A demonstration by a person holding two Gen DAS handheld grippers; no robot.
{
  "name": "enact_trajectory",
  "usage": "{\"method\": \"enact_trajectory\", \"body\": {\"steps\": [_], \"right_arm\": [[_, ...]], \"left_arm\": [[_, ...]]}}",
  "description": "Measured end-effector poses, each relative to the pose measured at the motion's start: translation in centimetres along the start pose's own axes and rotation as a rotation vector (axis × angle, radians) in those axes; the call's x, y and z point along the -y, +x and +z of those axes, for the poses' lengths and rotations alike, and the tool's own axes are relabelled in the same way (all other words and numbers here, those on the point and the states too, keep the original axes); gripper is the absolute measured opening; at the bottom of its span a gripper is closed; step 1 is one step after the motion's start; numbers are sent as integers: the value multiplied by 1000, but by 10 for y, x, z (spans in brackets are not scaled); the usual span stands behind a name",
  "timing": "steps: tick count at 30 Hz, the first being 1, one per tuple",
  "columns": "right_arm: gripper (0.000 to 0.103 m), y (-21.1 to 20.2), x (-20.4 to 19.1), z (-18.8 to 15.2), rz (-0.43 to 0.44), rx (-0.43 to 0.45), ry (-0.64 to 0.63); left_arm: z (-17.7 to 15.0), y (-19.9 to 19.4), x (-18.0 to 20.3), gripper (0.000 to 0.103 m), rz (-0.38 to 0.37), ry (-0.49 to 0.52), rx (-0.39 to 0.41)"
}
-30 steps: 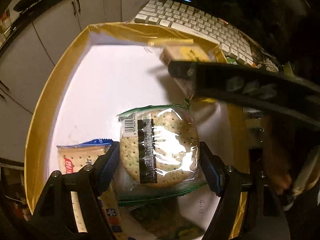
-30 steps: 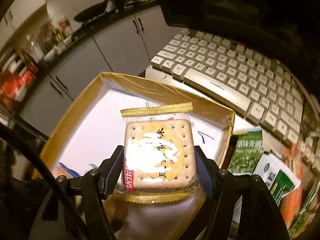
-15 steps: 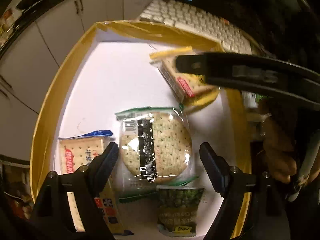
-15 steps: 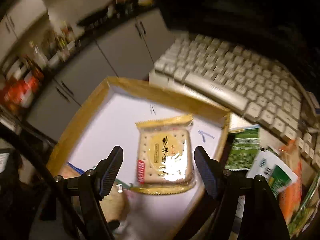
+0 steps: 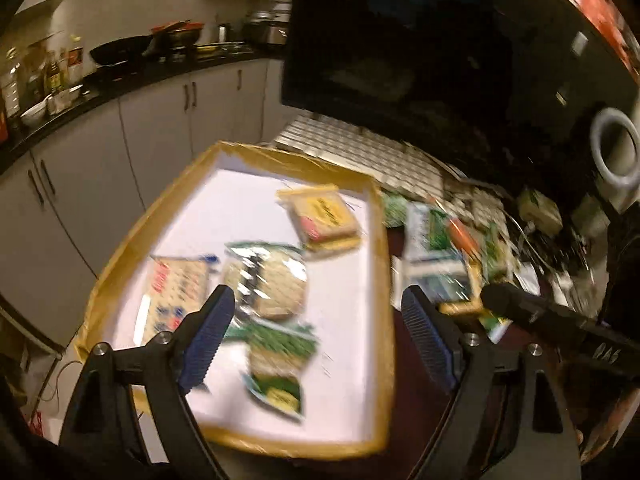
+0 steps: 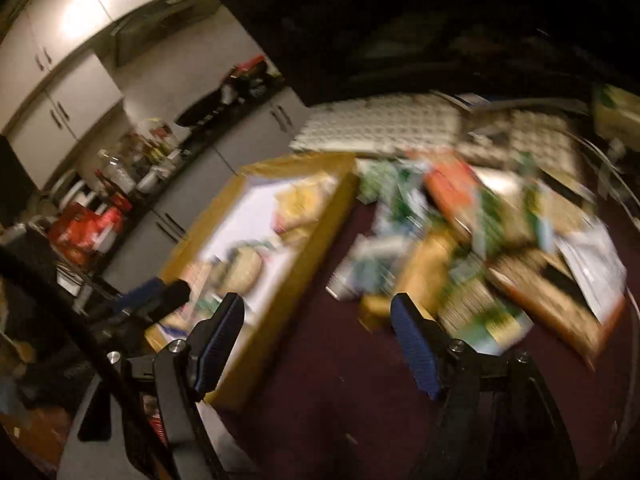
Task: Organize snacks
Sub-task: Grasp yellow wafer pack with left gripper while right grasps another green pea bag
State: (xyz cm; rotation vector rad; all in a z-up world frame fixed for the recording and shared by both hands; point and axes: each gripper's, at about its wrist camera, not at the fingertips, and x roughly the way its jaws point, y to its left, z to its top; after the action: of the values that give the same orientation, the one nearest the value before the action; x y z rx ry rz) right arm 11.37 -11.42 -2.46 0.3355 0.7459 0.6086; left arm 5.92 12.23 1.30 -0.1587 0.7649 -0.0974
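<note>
Tray point(image 5: 384, 240): four snack packets inside. Loose snack pile point(image 6: 480, 240) beside tray. Left gripper point(image 5: 316, 332), right gripper point(image 6: 318, 340): jaws opening, nothing between.

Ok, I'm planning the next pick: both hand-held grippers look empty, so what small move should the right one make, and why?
Probably ease the right hand-held gripper forward over the loose snack packets on the dark tabletop and settle on one. Its jaws are opening with nothing between them, the pile lies just ahead outside the box, and four packets already lie in the box.
</note>
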Motion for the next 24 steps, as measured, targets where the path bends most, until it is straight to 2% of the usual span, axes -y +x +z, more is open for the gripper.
{"method": "enact_trajectory", "body": {"steps": [4, 7, 12, 16, 21, 22, 24], "right_arm": [[76, 0, 17, -13, -122, -37, -19], [76, 2, 35, -18, -159, -58, 21], [76, 3, 55, -30, -154, -92, 69], [76, 1, 59, -33, -127, -76, 67], [76, -3, 54, -35, -153, -92, 6], [75, -4, 54, -35, -162, -89, 14], [67, -10, 56, -33, -113, -64, 33]], "left_arm": [[-6, 1, 29, 86, -38, 65, -69], [-8, 1, 49, 86, -50, 113, -91], [-9, 8, 65, 86, -83, 127, -131], [-10, 14, 68, 86, -87, 130, -144], [-11, 21, 69, 86, -105, 114, -164], [-11, 23, 70, 86, -107, 113, -169], [-11, 26, 70, 86, -117, 109, -182]]}}
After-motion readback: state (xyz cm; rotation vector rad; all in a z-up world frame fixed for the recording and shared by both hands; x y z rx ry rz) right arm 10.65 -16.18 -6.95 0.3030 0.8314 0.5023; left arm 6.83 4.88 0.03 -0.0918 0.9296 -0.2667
